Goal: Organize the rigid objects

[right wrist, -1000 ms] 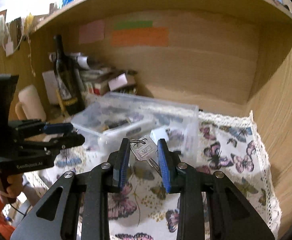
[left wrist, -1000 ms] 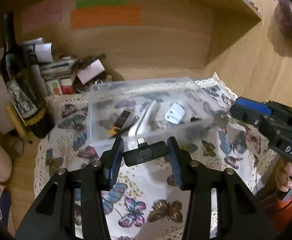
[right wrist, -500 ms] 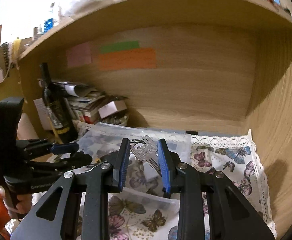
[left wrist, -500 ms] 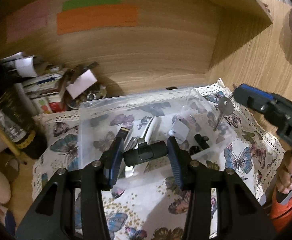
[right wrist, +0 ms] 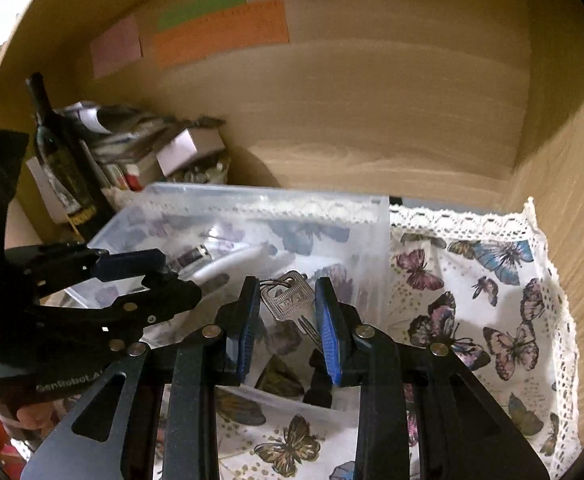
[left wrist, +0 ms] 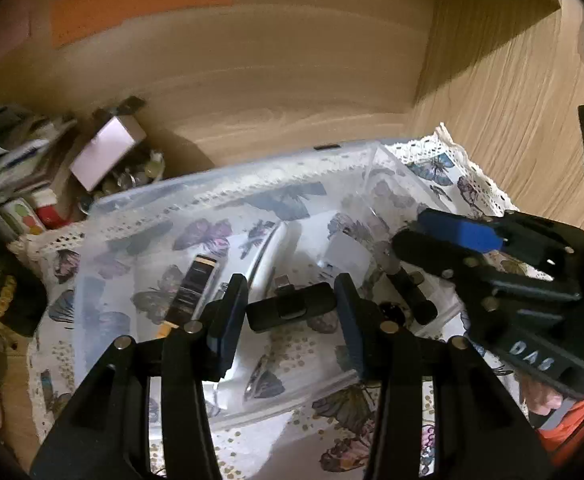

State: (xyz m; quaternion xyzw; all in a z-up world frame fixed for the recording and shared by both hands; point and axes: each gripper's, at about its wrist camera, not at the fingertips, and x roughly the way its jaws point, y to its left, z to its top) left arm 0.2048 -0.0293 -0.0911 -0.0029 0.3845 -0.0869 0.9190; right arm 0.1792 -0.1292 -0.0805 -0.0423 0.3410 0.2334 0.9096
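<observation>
My left gripper (left wrist: 292, 312) is shut on a small black USB-C adapter (left wrist: 290, 311) and holds it over the clear plastic box (left wrist: 228, 176). My right gripper (right wrist: 288, 308) is shut on a silver key (right wrist: 288, 300) and holds it over the same box (right wrist: 268, 194), at its right end. The right gripper also shows in the left wrist view (left wrist: 431, 232), and the left gripper in the right wrist view (right wrist: 148, 268). Inside the box lie a white device (left wrist: 268, 252), a black and gold stick (left wrist: 192, 288), a white plug (left wrist: 345, 250) and a black piece (left wrist: 411, 296).
The box sits on a butterfly-print cloth (right wrist: 491, 320) in a wooden alcove. A dark wine bottle (right wrist: 58, 160), stacked papers and small boxes (left wrist: 104, 152) crowd the back left. Wooden walls stand close behind and to the right (right wrist: 571, 160).
Both grippers have moved forward and down over the box with their objects still held. The right gripper has come in over the box's right end, close to my left one.
</observation>
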